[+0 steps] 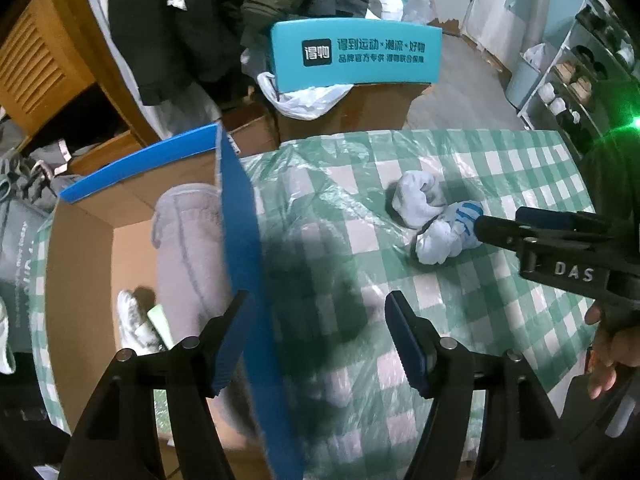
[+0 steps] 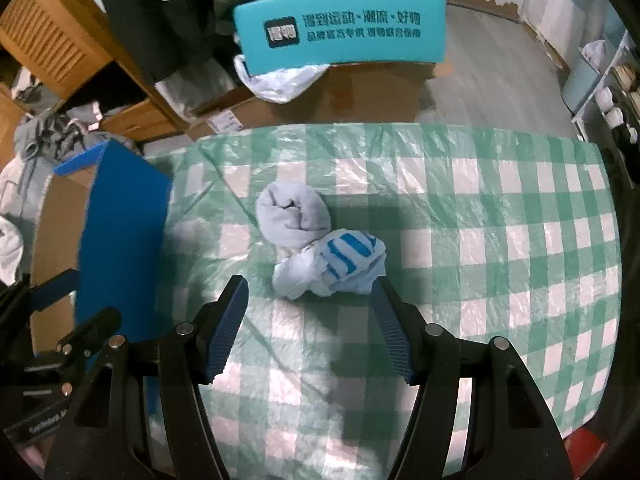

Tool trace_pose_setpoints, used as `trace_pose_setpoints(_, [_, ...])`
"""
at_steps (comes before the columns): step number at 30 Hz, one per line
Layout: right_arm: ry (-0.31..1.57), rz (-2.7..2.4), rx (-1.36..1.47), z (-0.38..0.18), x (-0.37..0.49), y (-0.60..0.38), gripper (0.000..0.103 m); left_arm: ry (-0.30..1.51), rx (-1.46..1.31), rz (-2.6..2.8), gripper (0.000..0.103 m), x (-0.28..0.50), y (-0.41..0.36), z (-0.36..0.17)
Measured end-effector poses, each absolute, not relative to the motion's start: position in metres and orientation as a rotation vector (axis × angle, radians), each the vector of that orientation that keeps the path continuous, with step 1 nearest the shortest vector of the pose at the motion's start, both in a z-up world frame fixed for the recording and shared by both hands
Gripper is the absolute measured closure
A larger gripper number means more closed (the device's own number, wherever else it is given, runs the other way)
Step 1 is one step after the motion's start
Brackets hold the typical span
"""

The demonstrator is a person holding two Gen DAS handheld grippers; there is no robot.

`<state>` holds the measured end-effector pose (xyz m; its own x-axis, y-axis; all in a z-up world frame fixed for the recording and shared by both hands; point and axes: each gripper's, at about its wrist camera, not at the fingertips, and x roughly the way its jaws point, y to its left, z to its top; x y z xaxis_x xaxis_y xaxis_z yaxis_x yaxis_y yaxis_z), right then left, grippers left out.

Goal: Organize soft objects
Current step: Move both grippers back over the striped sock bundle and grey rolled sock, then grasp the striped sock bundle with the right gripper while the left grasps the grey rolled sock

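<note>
Two balled socks lie together on the green-checked table (image 2: 480, 200): a grey roll (image 2: 292, 216) and a white ball with blue stripes (image 2: 348, 260). My right gripper (image 2: 310, 286) is open just short of the striped ball, which sits between and ahead of its fingertips. In the left wrist view both balls (image 1: 418, 200) (image 1: 448, 236) lie beside the right gripper (image 1: 500, 220). My left gripper (image 1: 316, 304) is open over the blue wall of a cardboard box (image 1: 240, 240), with nothing gripped. The box holds a grey rolled cloth (image 1: 188, 248) and a white sock (image 1: 132, 320).
The box (image 2: 124, 240) stands at the table's left end, with the left gripper (image 2: 76, 304) beside it. Behind the table are a teal lettered panel (image 1: 356, 54), cardboard cartons, a white plastic bag (image 1: 304, 100) and hanging dark coats. A shoe rack (image 1: 572, 80) stands at the right.
</note>
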<state>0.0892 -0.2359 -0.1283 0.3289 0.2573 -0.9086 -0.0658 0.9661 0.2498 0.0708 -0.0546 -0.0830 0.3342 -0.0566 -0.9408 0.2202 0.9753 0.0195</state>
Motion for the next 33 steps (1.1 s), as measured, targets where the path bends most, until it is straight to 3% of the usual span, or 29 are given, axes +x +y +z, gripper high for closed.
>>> trace_pose_setpoints(19, [1.316,0.165,0.169,-0.195,0.121,-0.238,0.039,1.283,0.149,-0.193,0.034,0.098,-0.075,-0.117])
trace_pose_setpoints(33, [1.347,0.087,0.083,-0.197,0.104,-0.283,0.039,1.286,0.203,-0.227,0.033,0.094,-0.1,-0.121])
